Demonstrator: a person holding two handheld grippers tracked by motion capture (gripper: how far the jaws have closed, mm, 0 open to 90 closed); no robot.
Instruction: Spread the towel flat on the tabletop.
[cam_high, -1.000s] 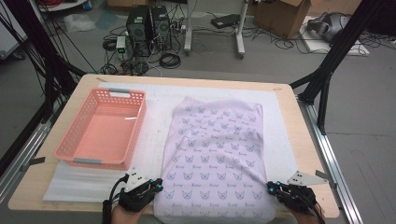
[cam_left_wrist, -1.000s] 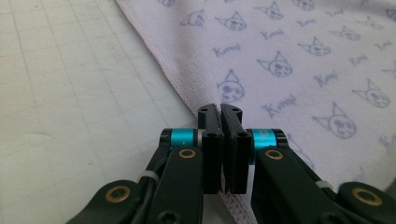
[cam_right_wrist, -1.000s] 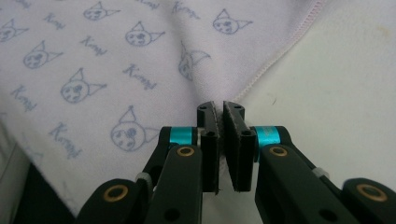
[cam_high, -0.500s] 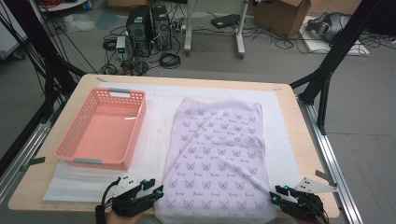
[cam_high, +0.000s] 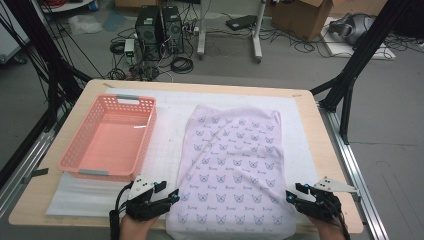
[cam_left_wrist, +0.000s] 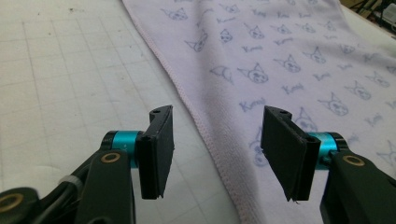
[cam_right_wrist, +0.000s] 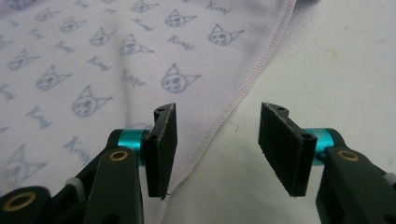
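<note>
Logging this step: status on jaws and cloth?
Left gripper and right gripper: jaws just opened, nothing pinched. Cloth flat, hems between jaws. Basket off to the side, nothing blocking.

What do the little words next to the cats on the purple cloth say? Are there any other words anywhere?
Cloth: a short cursive word repeats beside each cat face, maybe "Kitty", too blurred to be sure.
Pink basket: no words.
Table mat: grid lines, no words.
</note>
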